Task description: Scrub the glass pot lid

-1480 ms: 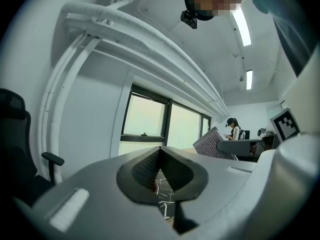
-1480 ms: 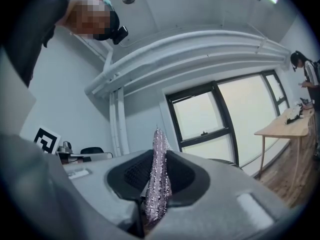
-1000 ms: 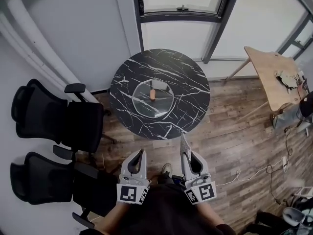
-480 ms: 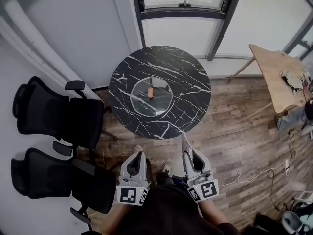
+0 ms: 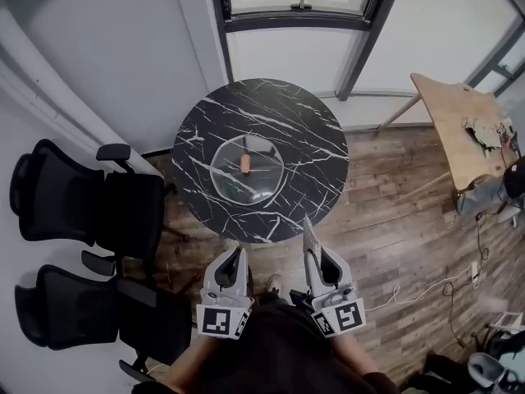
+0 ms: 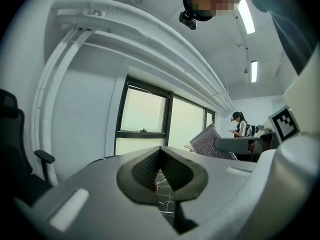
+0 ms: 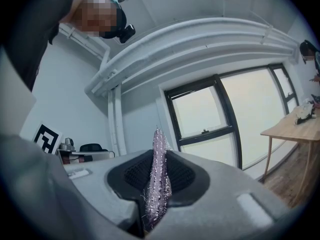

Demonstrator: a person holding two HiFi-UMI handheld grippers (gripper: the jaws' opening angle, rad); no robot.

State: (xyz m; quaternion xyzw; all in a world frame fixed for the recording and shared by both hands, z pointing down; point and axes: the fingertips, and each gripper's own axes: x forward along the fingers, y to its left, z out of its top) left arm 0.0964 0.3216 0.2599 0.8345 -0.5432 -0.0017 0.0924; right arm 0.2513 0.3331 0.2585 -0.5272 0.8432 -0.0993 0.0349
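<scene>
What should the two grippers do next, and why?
Probably carry both forward to the table. The glass pot lid lies there, well ahead of them; the right gripper pinches the sparkly scrubber, and the left gripper is shut and empty.

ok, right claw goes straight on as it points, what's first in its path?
Probably the marble table's near rim, met by the sparkly scrubber the right claw grips. Height is unclear; it might pass over the top instead.
</scene>
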